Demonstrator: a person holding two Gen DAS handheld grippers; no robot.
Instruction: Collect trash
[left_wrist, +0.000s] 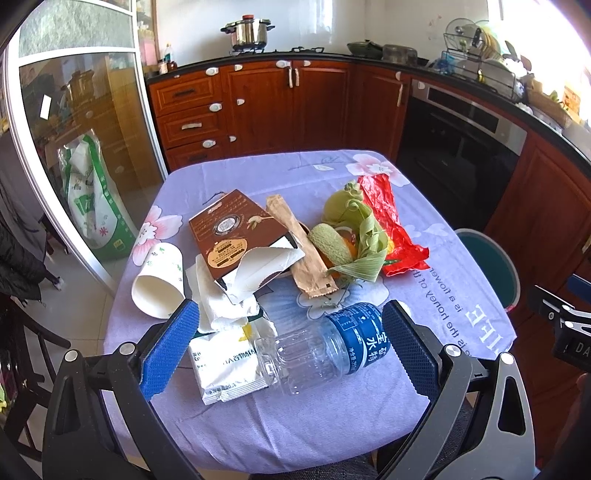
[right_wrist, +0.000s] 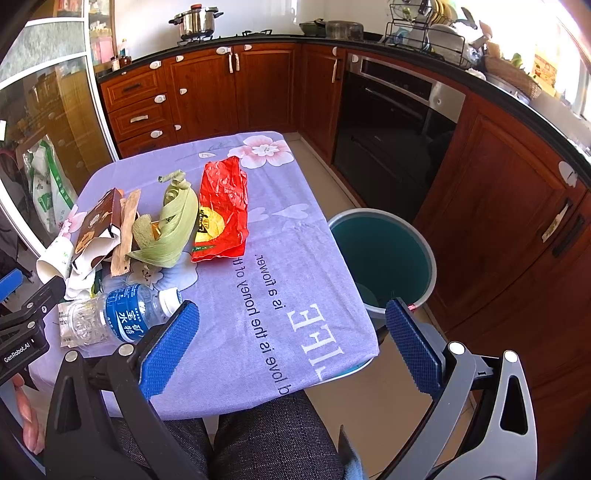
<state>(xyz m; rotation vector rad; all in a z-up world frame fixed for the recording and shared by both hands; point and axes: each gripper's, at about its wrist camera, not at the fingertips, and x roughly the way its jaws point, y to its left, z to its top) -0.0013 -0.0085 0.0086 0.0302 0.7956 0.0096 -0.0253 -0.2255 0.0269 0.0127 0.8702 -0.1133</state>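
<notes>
Trash lies on the purple flowered tablecloth (left_wrist: 258, 424): a clear plastic bottle (left_wrist: 325, 347) with a blue label, a white sachet (left_wrist: 225, 365), crumpled tissue (left_wrist: 218, 295), a paper cup (left_wrist: 159, 284) on its side, a brown box (left_wrist: 236, 232), a brown paper sleeve (left_wrist: 301, 251), corn husks and melon rind (left_wrist: 351, 236), and a red wrapper (left_wrist: 391, 229). My left gripper (left_wrist: 288, 343) is open, its jaws either side of the bottle and sachet. My right gripper (right_wrist: 291, 343) is open and empty above the table's near right corner. The bottle (right_wrist: 118, 314) and red wrapper (right_wrist: 221, 214) also show in the right wrist view.
A teal bin (right_wrist: 384, 254) with a grey rim stands on the floor right of the table. Wooden cabinets (right_wrist: 229, 88) and a black oven (right_wrist: 388, 122) line the back. A glass sliding door (left_wrist: 74, 147) is at the left. A person's lap (right_wrist: 266, 439) is at the table's near edge.
</notes>
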